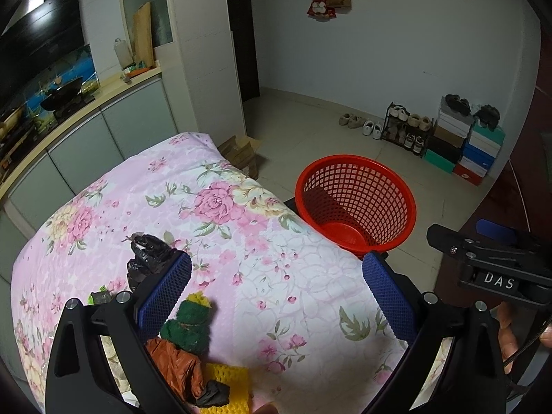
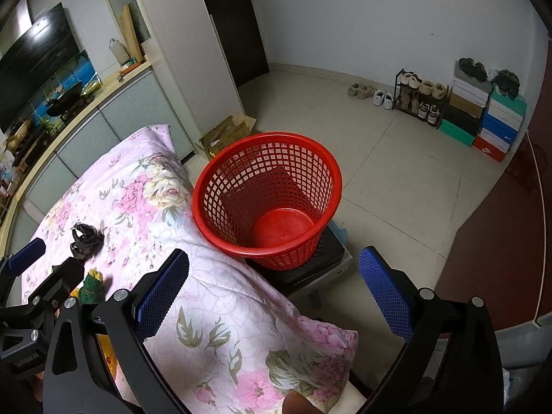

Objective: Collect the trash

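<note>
Left hand-held gripper (image 1: 276,296) & right hand-held gripper (image 2: 274,296) both released, w/ nothing held; green-yellow sponge (image 1: 189,324) beside blue pad may slip, missing red basket (image 2: 267,200).

The left tongs (image 1: 276,296) stand wide apart, their blue mesh-faced fingers (image 1: 165,293) splayed to either side with nothing between them, and the black arms behind angle up and outward from the bottom of the left wrist view. The right tongs (image 2: 274,293) are likewise spread wide and hold nothing, their blue pads (image 2: 386,296) facing each other across a broad gap. In the left wrist view the right tongs show at the right edge, level with the left ones and just beside them, with bare fingers of the person's right hand (image 1: 509,331) wrapped below the black body.
</note>
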`<action>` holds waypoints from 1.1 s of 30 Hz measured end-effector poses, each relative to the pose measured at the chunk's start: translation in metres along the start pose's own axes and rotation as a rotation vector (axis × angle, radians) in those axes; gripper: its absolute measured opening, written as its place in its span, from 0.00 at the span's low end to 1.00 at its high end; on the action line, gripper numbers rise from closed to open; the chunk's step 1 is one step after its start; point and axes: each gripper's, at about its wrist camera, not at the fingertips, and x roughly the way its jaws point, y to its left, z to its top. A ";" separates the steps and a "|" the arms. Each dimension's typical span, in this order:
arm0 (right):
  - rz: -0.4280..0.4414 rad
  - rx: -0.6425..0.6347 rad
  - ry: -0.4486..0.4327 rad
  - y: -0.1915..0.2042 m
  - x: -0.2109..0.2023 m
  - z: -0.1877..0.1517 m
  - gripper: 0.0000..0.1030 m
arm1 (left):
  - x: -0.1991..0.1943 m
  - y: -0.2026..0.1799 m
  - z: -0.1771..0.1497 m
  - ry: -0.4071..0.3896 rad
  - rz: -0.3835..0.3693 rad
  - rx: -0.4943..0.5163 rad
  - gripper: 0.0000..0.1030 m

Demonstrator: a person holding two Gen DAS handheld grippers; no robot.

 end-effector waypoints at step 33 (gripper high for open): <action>0.000 0.049 0.036 -0.037 0.023 0.008 0.93 | 0.027 -0.041 0.016 0.044 0.000 0.072 0.93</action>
